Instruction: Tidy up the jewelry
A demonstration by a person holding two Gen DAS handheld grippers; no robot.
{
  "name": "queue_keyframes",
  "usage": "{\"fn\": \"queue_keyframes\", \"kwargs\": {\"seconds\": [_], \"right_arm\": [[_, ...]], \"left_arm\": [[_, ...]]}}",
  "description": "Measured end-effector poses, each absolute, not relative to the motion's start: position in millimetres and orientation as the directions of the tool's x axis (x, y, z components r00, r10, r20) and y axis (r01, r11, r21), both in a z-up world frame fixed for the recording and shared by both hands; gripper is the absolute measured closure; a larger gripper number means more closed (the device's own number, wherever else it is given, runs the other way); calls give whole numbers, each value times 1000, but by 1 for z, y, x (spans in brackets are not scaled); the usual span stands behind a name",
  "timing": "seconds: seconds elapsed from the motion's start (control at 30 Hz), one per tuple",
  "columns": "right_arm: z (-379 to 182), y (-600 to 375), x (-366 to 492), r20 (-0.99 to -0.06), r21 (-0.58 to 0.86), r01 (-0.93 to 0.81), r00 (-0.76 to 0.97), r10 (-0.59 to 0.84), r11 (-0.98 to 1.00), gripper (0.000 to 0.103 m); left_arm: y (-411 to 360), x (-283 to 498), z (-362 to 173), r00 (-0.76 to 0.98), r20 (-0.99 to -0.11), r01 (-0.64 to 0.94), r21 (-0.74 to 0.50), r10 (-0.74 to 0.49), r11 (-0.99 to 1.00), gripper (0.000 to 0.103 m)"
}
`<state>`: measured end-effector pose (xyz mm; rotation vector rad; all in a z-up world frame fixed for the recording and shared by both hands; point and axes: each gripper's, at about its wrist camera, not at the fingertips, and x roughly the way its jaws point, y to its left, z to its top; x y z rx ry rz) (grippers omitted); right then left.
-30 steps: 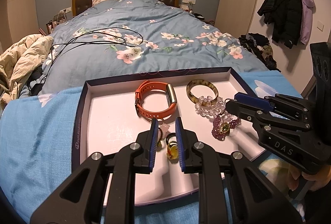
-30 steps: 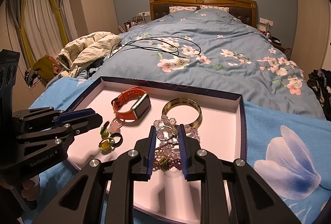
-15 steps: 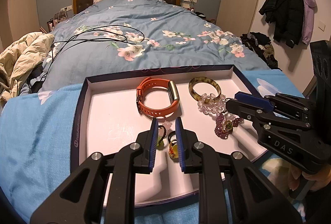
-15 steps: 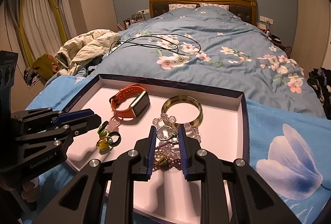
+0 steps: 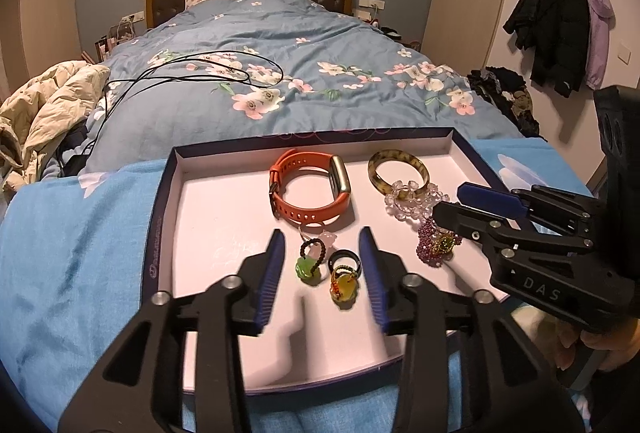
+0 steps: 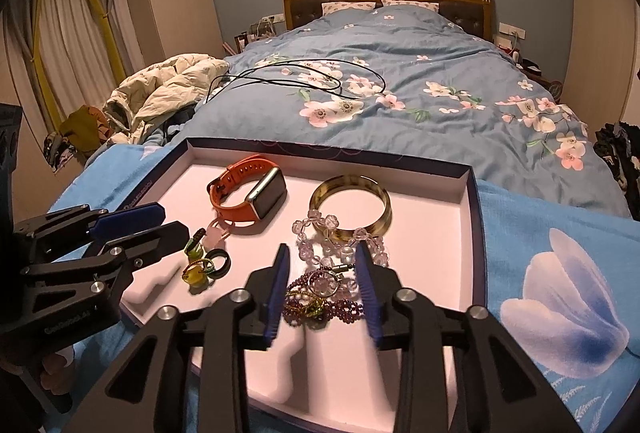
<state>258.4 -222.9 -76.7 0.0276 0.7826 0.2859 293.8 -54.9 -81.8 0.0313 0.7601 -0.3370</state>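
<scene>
Left gripper (image 5: 322,265) gapes over a green pendant (image 5: 307,268) and amber charm (image 5: 343,285); right gripper (image 6: 323,287), likewise spread, straddles a tangled purple bead bracelet (image 6: 320,307) in the tray (image 6: 468,233).

Both the left tongs (image 5: 322,265) and right tongs (image 6: 322,281) have spread apart.

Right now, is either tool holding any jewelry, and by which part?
Nothing is held. The left tool is open around the rings; the right tool is open around the purple bracelet.
</scene>
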Motion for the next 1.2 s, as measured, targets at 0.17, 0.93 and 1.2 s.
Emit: {"fn": "queue_keyframes", "kwargs": {"seconds": [0.17,0.93,1.2], "right_arm": [[-69,-226,250,-672,133,-235,693,262,963,55],[-38,-225,166,-536,80,-161,825,178,984,7],[-42,-223,129,-502,67,-129,852,145,989,7]], "left_arm": [[-53,283,-75,704,-659,292,-71,-265,954,41],[-32,187,-30,846,-498,223,11,-188,975,6],[-28,151,-27,870,-466,201,34,-163,979,6]]}}
